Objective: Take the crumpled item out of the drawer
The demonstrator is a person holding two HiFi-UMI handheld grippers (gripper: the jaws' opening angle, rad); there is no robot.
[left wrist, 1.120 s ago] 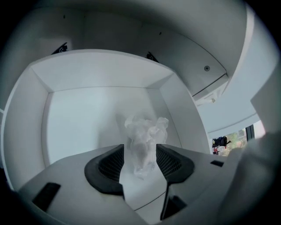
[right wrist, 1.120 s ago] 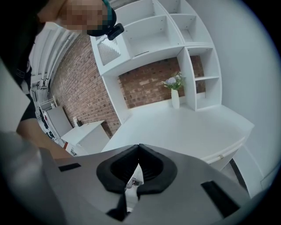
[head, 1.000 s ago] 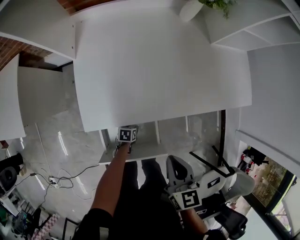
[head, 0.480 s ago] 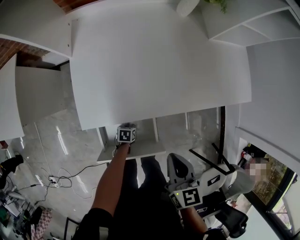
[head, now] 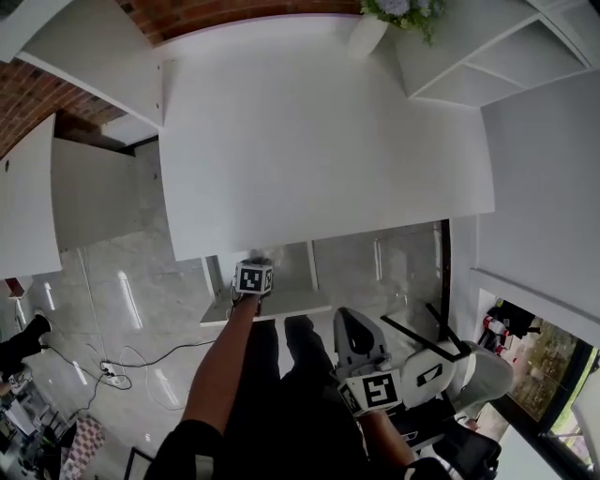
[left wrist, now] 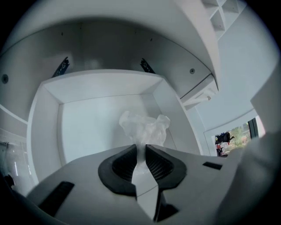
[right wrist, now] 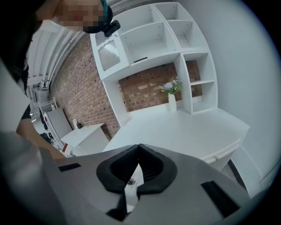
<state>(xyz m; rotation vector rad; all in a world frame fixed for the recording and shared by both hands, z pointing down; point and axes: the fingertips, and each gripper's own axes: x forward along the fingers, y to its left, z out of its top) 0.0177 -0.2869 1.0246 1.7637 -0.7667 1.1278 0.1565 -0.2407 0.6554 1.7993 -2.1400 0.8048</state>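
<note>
Between closing left tongs [left wrist: 141, 150]: crumpled item [left wrist: 145, 126].

Standing at the far edge of the white desk top [head: 319, 141], against the brick wall [head: 234, 11]: a white vase [head: 367, 36] holding flowers [head: 403, 7]. Rising beside it, open white shelving [right wrist: 153, 39]. Trailing over the glossy floor [head: 122, 291], dark cables [head: 141, 359]. Sitting left of the desk, a low white cabinet [right wrist: 85, 136].

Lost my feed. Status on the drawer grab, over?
Left gripper closing on crumpled item, inside open drawer. Right gripper shut, empty. Nothing blocking.
</note>
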